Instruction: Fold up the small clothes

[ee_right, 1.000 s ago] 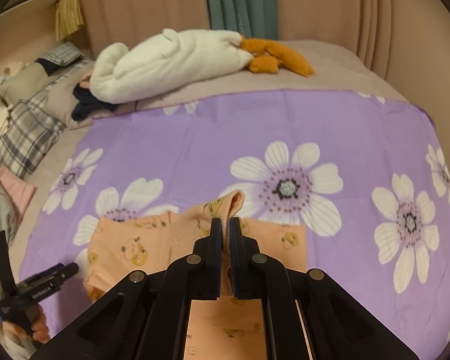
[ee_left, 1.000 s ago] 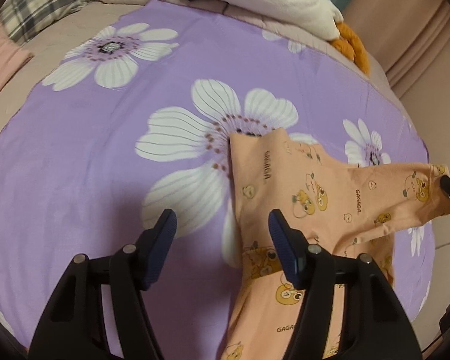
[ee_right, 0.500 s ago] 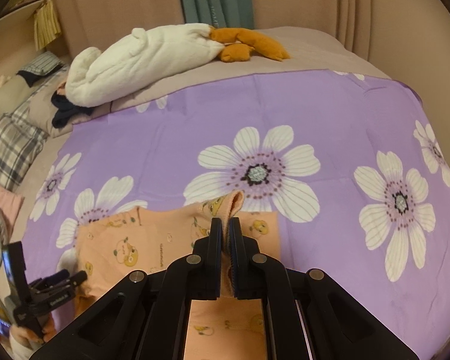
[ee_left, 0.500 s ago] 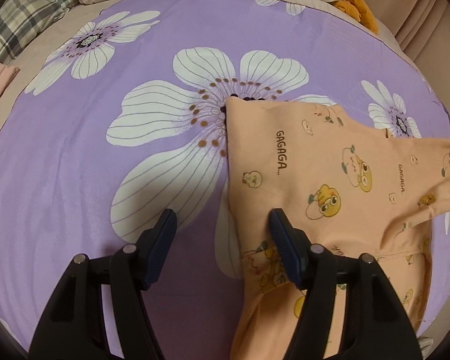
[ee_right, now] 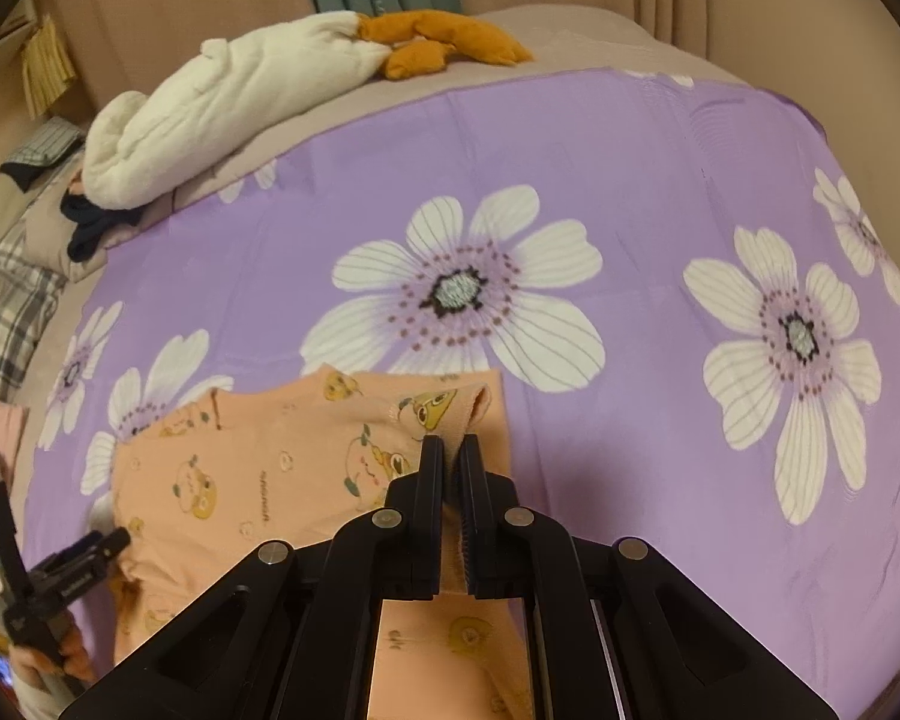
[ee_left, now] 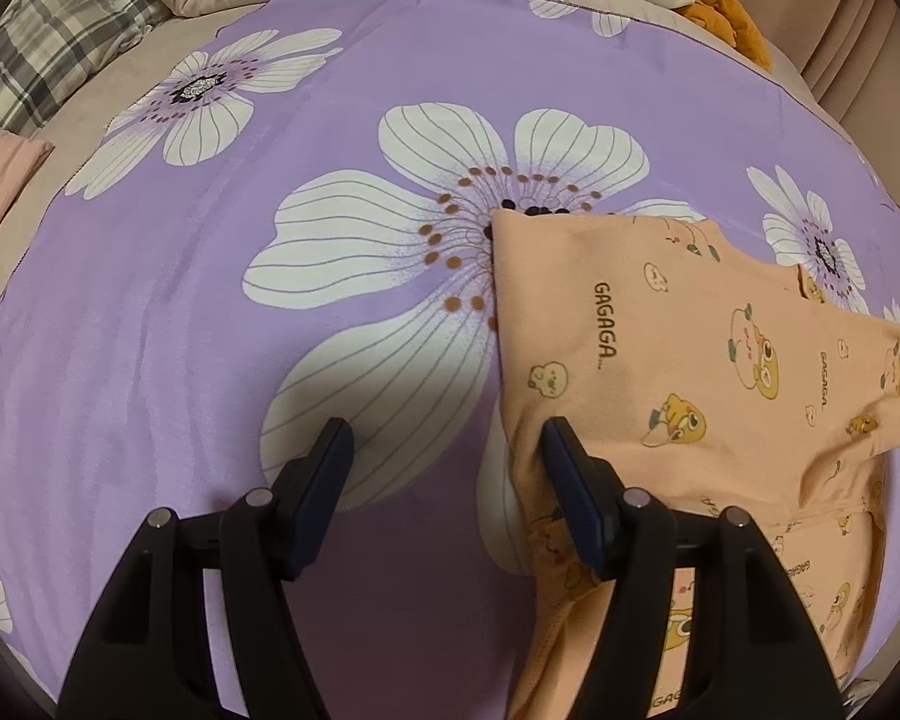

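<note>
Right gripper's (ee_right: 451,450) fingers (ee_right: 431,468) pinch the peach garment's (ee_right: 258,468) edge between them.

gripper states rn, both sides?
Left gripper: open, empty, at the peach garment's edge.
Right gripper: shut on peach garment.

Peach baby garment (ee_left: 678,360) with cartoon animal print ("GAGAGA" lettering), partly folded, lying mostly flat on bed; one cuff (ee_right: 477,405) lifted, bunched upward.
</note>
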The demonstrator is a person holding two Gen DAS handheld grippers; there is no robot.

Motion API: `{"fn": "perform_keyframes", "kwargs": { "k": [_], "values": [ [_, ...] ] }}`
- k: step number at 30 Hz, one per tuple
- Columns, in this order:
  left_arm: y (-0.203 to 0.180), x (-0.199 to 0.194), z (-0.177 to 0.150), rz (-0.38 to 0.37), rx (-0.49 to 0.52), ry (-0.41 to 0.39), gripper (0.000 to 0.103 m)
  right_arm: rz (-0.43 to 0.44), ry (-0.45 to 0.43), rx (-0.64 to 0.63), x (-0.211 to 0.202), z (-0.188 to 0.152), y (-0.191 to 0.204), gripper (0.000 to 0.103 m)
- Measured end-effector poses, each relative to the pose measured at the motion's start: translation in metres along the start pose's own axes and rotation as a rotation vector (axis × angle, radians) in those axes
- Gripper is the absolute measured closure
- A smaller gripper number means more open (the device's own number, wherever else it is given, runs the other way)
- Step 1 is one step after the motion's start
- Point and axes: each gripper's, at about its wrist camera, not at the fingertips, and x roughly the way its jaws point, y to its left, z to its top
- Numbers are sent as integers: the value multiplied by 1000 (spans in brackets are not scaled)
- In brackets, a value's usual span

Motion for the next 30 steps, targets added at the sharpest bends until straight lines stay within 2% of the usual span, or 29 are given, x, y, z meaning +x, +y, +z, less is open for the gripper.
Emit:
{"fn": "perform_keyframes", "kwargs": {
  "k": [14,17,20,23,27,28,29,30],
  "values": [
    [3,-1,3,-21,-16,7,36,-14,122,67,50,-23,-33,97],
    [5,-10,3,-67,-39,14,41,-8,131,74,54,-26,-36,97],
    [2,-27,5,-136,-49,-23,41,-4,124,76,52,-26,-38,97],
    [-9,-44,6,-191,-25,-56,41,-4,111,69,47,-25,-37,97],
    [-24,-48,5,-263,10,-60,41,-29,78,45,35,-22,-33,97],
    [-30,-45,2,-277,23,-51,45,-29,66,41,31,-21,-32,97],
    [-33,-42,1,-279,32,-41,48,-26,60,41,29,-20,-31,94],
    [-36,-38,-2,-277,42,-28,53,-20,53,46,25,-21,-31,85]
  ]
}}
